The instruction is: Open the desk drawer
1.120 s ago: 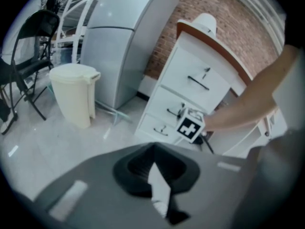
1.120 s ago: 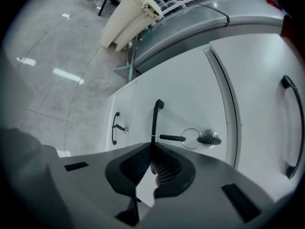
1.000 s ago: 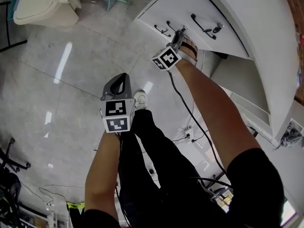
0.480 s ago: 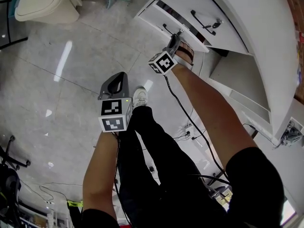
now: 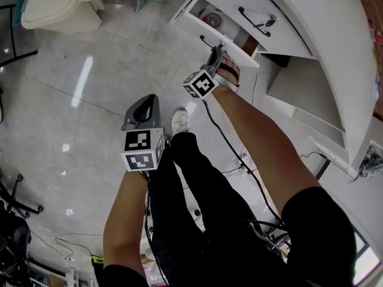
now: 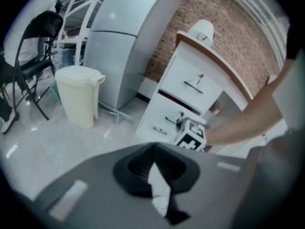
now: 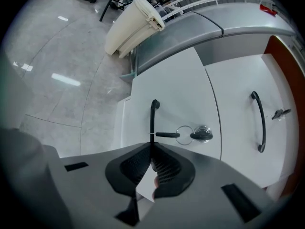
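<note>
**Tiled floor**: pale and glossy, filling most of the head view.

**Bench**: a white unit at the upper right of the head view. Its stack of drawers faces the person.

**Person**: seen from above, with black trousers, bare forearms and one white shoe on the floor. Each hand holds a tool.

**Bin**: cream-coloured, standing on the floor at the upper left, well apart from the bench.

**Drawer**: white-fronted, directly under the closed upper drawer. It stands part-way out of the bench, so the head view looks into its open top. A round reddish item lies inside; what it is cannot be told.

**Right claw**: reaches to the drawer front, its two sides clamped on the lower end of the handle. Its marker cube sits at the wrist.

**Left claw**: held over the floor, well apart from the bench. Its sides are together with nothing between them. Its marker cube faces the head camera.

**Handle**: a black bar fixed to the drawer front.

**Key**: seated in the drawer's lock just beside the handle, with a ring and a dark tag hanging from it.
</note>
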Demonstrator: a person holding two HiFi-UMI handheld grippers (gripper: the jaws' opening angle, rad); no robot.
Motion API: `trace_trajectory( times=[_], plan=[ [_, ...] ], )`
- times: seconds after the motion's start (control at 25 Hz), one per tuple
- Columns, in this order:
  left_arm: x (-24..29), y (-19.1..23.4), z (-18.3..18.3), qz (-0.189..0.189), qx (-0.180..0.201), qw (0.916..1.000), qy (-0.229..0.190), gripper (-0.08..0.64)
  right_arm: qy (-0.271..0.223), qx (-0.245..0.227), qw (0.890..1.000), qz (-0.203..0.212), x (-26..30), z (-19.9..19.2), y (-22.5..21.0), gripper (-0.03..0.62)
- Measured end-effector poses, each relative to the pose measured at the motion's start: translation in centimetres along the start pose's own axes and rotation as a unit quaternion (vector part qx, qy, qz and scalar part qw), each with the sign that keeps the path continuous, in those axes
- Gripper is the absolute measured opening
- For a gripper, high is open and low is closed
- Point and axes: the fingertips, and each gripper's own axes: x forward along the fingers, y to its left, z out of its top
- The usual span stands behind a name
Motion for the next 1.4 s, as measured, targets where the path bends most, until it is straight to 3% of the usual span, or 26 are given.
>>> trace_trajectory(
  times=[0.2,0.28,0.36,0.4,0.48,0.56,0.68,0.88,1.12,1.24,1.4],
  plan=[
    [-0.8,-0.2,0.5,-0.003,0.010,0.9999,-0.007,-0.002,0.000,0.036,0.999,0.029,-0.2,0.1,0.1,0.012],
    [-1.0,0.2,0.4,-0.001,0.010,0.9999,-0.006,-0.002,-0.007,0.052,0.998,0.045,-0.8,0.2,0.3,0.083],
    [-1.3,0.5,0.2,0.001,0.007,1.0000,-0.002,-0.002,-0.019,0.061,0.996,0.056,-2.2,0.4,0.8,0.094],
    [-1.5,0.5,0.2,0.001,0.003,1.0000,0.001,-0.002,-0.027,0.066,0.996,0.061,-3.1,0.5,0.9,0.092],
    [-1.8,0.6,0.5,-0.001,-0.005,1.0000,0.002,-0.002,-0.046,0.076,0.993,0.075,-5.1,1.0,0.9,0.002],
    [-2.4,0.5,1.1,0.000,0.000,1.0000,0.000,-0.002,-0.066,0.095,0.989,0.097,-7.4,1.6,0.8,-0.002],
    [-3.4,0.0,2.6,0.007,0.025,0.9997,-0.006,-0.002,-0.093,0.163,0.975,0.118,-10.9,2.2,-1.1,-0.002],
    [-6.4,-2.1,7.0,0.017,0.059,0.9978,-0.025,-0.002,-0.120,0.299,0.935,0.149,-17.5,2.3,-7.5,-0.002],
    [-12.3,-7.3,16.7,0.021,0.076,0.9949,-0.062,-0.002,-0.177,0.418,0.881,0.133,-26.2,2.0,-20.0,-0.002],
    [-16.0,-10.5,20.9,0.022,0.092,0.9930,-0.071,-0.002,-0.212,0.463,0.847,0.152,-30.9,2.7,-25.2,-0.002],
    [-20.9,-14.7,26.2,0.015,0.123,0.9873,-0.100,-0.002,-0.267,0.495,0.811,0.164,-37.2,3.8,-31.8,-0.002]
  ],
)
